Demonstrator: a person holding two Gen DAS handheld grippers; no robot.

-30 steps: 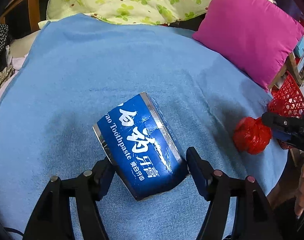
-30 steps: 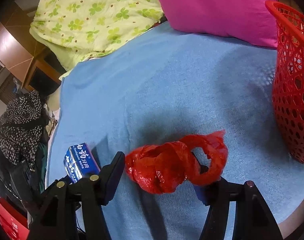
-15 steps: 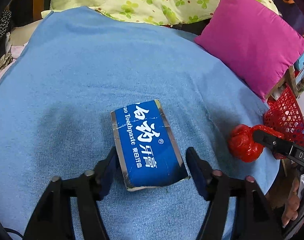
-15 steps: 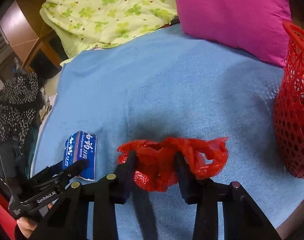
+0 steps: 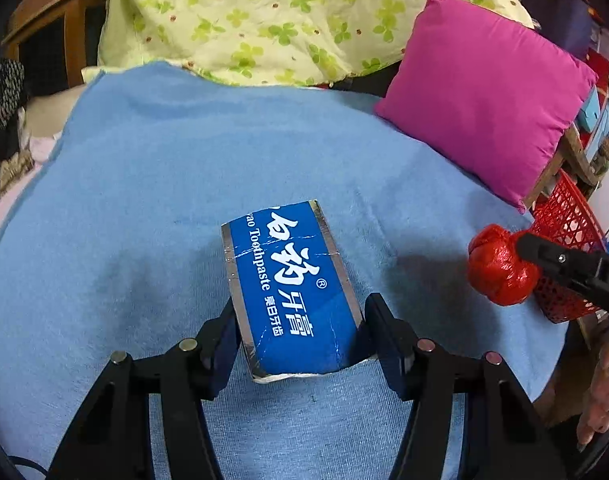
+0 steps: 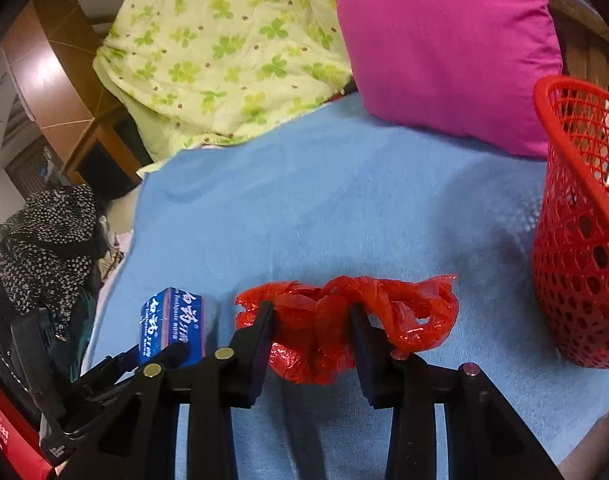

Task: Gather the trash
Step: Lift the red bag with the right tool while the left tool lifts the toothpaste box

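Note:
A crushed blue toothpaste box [image 5: 292,288] sits between the fingers of my left gripper [image 5: 300,320], which is shut on it above the blue blanket [image 5: 164,200]. The box also shows in the right wrist view [image 6: 172,320]. My right gripper [image 6: 310,320] is shut on a crumpled red plastic bag [image 6: 336,320], held above the blanket; the bag also shows at the right of the left wrist view [image 5: 496,268]. A red mesh basket [image 6: 580,240] stands at the right edge of the bed.
A magenta pillow [image 5: 488,96] and a green clover-print quilt [image 5: 284,12] lie at the back of the bed. Dark spotted clothing [image 6: 44,244] is piled off the left side. A wooden frame [image 5: 44,20] stands at the far left.
My left gripper has closed on the toothpaste box and lifted it. My right gripper has closed on the red bag and raised it off the blanket.

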